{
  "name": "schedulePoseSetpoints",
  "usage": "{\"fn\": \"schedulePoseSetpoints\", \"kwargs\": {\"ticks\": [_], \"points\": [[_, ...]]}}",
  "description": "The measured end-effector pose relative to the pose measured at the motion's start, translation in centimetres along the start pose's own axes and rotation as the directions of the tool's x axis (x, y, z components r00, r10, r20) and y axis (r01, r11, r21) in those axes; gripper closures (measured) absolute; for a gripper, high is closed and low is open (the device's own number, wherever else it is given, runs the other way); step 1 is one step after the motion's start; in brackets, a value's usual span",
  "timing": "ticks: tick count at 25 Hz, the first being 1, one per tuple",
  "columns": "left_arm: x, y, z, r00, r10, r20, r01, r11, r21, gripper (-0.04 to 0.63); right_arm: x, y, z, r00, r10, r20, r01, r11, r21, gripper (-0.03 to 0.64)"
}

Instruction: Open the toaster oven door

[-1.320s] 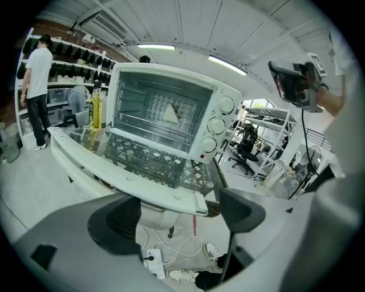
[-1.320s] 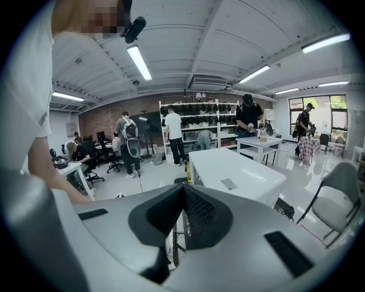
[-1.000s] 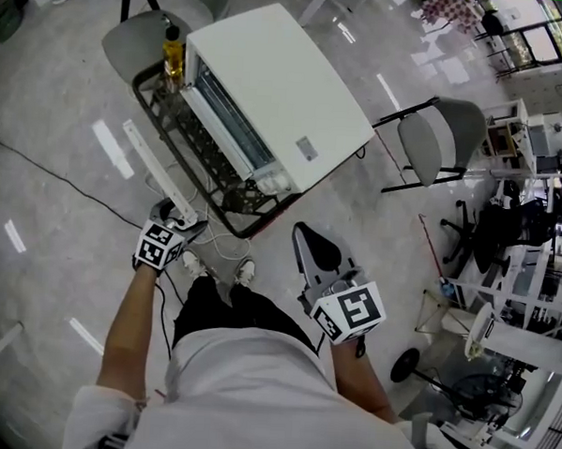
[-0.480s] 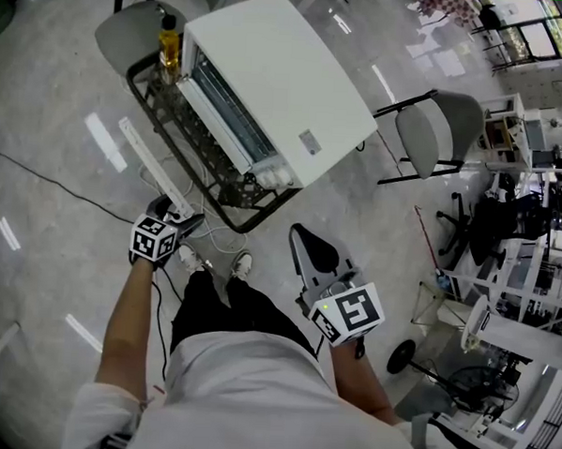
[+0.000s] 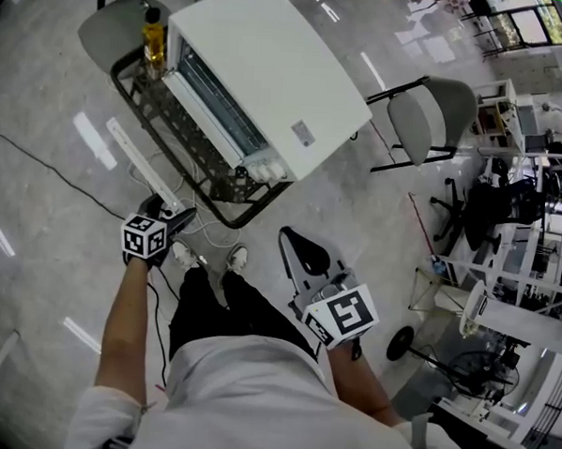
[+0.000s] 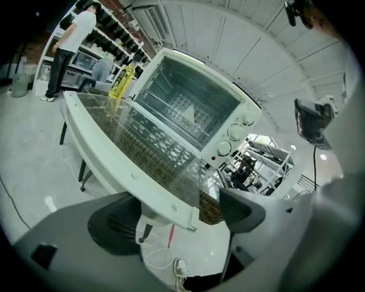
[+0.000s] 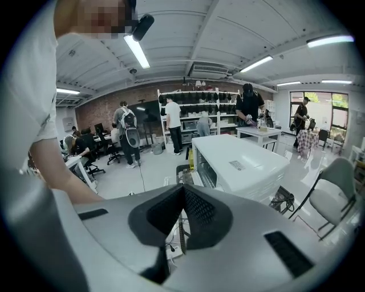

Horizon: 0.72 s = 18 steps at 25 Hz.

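The white toaster oven (image 5: 270,73) stands on a dark wire table (image 5: 186,148). Its glass door (image 6: 142,134) is folded down flat, and the empty cavity shows behind it. The door's white handle bar (image 6: 114,154) runs across the left gripper view, with its near end between my left gripper's fingers. My left gripper (image 5: 173,213) (image 6: 182,211) is open; the bar lies close to its left finger (image 6: 120,222). My right gripper (image 5: 294,243) (image 7: 183,197) hangs shut and empty over the floor, right of the oven (image 7: 239,162).
A yellow bottle (image 5: 154,39) stands on the table beside the oven. Grey chairs sit at the right (image 5: 427,119) and behind the table (image 5: 117,27). White cables (image 5: 205,234) lie on the floor by the person's shoes. Racks and people fill the room's far side.
The head view has drifted, so the oven sits higher and further left. The door stays down, my left gripper stays at the handle's end, and the right gripper has barely moved.
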<state>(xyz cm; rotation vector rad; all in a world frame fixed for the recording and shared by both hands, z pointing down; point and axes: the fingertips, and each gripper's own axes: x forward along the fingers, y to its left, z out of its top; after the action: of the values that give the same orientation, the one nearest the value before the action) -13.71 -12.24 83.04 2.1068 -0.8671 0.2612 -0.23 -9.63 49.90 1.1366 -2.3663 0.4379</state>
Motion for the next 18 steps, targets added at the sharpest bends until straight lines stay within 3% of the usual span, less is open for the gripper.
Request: {"fn": "schedulePoseSetpoints", "kwargs": {"ticks": [18], "points": [[-0.5, -0.1, -0.2, 0.998, -0.010, 0.060, 0.013, 0.999, -0.048, 0.175, -1.3, 0.0, -1.3, 0.999, -0.028, -0.031, 0.028, 1.000, 0.004, 0.595]]}}
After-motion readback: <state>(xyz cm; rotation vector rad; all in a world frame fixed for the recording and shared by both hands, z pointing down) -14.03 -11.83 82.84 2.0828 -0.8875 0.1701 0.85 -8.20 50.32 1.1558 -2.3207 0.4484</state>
